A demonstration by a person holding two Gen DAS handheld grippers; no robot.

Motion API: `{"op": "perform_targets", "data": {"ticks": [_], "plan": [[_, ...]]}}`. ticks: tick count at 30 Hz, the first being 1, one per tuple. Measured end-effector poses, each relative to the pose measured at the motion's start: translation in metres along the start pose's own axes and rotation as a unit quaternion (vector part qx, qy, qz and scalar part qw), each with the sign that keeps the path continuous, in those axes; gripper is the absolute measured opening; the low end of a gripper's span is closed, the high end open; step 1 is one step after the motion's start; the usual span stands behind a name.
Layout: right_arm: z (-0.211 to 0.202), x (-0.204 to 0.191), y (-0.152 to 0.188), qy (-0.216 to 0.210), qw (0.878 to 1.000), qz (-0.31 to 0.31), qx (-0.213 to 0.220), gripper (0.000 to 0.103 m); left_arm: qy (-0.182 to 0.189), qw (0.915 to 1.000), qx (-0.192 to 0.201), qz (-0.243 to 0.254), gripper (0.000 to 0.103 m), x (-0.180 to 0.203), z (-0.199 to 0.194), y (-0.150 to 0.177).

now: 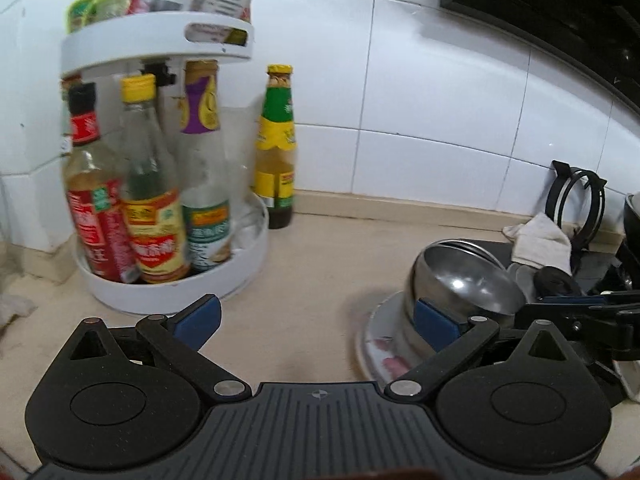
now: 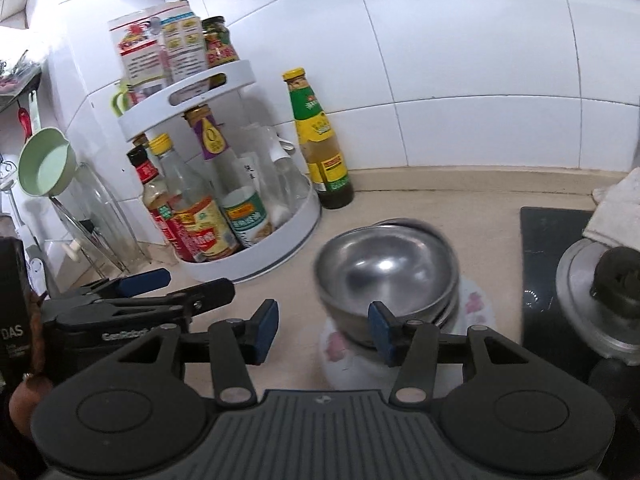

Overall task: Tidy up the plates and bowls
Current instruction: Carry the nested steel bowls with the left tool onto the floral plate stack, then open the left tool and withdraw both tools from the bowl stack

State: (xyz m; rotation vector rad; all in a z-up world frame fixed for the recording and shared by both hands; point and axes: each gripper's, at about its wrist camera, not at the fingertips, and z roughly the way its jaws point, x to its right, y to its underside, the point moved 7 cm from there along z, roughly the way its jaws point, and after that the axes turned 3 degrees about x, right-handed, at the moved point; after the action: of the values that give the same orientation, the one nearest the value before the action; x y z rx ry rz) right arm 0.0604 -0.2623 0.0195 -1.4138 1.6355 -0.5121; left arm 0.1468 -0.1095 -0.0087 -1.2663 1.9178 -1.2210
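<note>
Hovering over a beige countertop with both grippers spread wide and holding nothing.

Nearest, left gripper with blue pads well apart over bare counter, its right pad just beside the steel bowls; right gripper likewise agape, right pad in front of the bowl stack, contact impossible to tell. Just beyond, a stack of stainless steel bowls, count unclear, nested upright on a white plate with pink flowers. Left of that, a white 2-tier condiment rack crowded with sauce bottles; a yellow-capped green-labelled bottle standing alone beside it, against the white tiled wall. Far right, a black cooktop with a metal lid.
</note>
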Motion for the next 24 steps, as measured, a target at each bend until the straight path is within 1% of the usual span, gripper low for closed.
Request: {"op": "perform_targets", "data": {"ticks": [2,6,13,24], "plan": [[-0.002,-0.009,0.004,0.001,1.0,0.002,0.004,0.048,-0.001,1.0,0.001,0.004,0.103,-0.003,-0.005,0.001],[-0.009,-0.022,0.011,0.022,1.0,-0.01,0.017,0.049,0.0,1.0,0.002,0.003,0.103,-0.008,-0.012,0.002],[-0.015,-0.027,0.014,0.045,0.998,0.004,0.035,0.052,-0.001,0.9999,0.008,0.011,0.103,-0.012,-0.027,0.004],[-0.021,-0.033,0.021,0.06,0.998,0.007,0.037,0.053,0.001,0.9999,0.012,0.011,0.103,-0.011,-0.04,0.009]]}}
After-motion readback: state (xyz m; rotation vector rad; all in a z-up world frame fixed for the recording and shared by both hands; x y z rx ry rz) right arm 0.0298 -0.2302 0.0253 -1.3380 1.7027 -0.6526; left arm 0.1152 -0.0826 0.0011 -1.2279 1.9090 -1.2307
